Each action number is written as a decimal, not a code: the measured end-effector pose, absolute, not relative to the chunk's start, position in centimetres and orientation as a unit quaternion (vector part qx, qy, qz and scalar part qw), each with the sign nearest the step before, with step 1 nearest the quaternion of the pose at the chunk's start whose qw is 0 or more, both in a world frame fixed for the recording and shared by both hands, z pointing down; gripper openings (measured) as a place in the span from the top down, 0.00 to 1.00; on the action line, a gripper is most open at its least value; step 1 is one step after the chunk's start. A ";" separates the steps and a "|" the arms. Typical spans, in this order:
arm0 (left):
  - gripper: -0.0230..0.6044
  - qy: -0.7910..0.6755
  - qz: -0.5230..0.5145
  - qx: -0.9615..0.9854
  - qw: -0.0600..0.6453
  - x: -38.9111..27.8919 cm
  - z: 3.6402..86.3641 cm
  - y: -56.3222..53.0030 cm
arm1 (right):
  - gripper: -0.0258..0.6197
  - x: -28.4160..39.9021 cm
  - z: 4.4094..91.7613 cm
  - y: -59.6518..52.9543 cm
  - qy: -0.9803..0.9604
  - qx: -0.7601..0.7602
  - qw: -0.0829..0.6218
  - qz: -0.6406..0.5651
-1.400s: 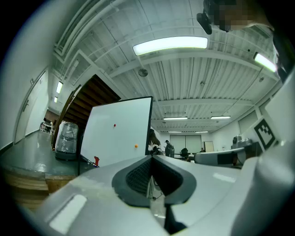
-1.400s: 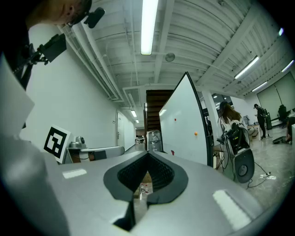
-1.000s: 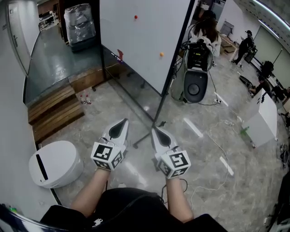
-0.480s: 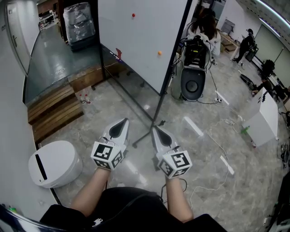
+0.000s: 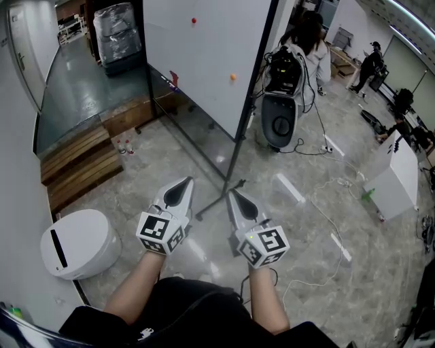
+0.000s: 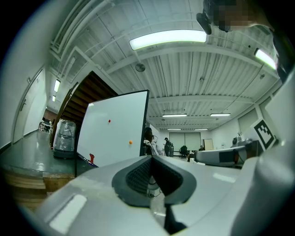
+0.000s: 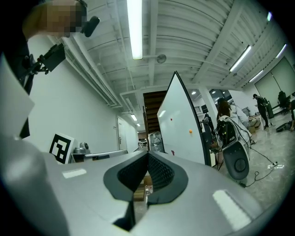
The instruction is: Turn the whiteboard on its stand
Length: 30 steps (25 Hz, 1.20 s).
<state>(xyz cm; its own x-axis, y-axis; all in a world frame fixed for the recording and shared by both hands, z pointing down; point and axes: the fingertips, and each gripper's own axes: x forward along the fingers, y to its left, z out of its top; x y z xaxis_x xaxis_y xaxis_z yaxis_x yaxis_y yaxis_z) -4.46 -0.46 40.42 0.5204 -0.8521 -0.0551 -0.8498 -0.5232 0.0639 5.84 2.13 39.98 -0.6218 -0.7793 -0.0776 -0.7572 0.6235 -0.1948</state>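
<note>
– Whiteboard [image 5: 204, 61] from the head view: where does it stand?
– Far side of the floor [image 5: 306, 224], upright on its stand [image 5: 234, 146], well apart from both grippers. The black post runs down the board's right edge, and a foot of the stand reaches along the floor toward the person. A red magnet [image 5: 194, 21] and an orange magnet [image 5: 232, 77] sit on the white face.
– And the grippers?
– The left gripper [image 5: 182, 185] and right gripper [image 5: 233, 196] are side by side, near the person, pointing toward the board. To the left are a white round bin [image 5: 78, 241] and wooden steps [image 5: 75, 166]; to the right of the stand is a black-and-white machine [image 5: 279, 115] with a person [image 5: 312, 47] behind it.
– What does the left gripper view show?
– The left gripper [image 6: 150, 159] has its jaws pressed together, nothing between them. The whiteboard [image 6: 113, 126] is far ahead, a little left, both magnets showing. The right gripper [image 6: 226, 156] lies off to the right.
– And the right gripper view?
– Much the same. The right gripper [image 7: 147, 154] is closed tight and empty. The whiteboard [image 7: 182, 124] stands far off to the right, seen at a slant, with the machine [image 7: 235, 159] just beside it. The left gripper [image 7: 97, 156] shows at the left.
</note>
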 end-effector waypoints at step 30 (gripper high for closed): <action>0.96 -0.498 -0.018 0.866 0.031 -3.4 42.8 -2.8 | 0.95 6.9 42.4 -0.4 0.908 -0.403 0.064 -0.100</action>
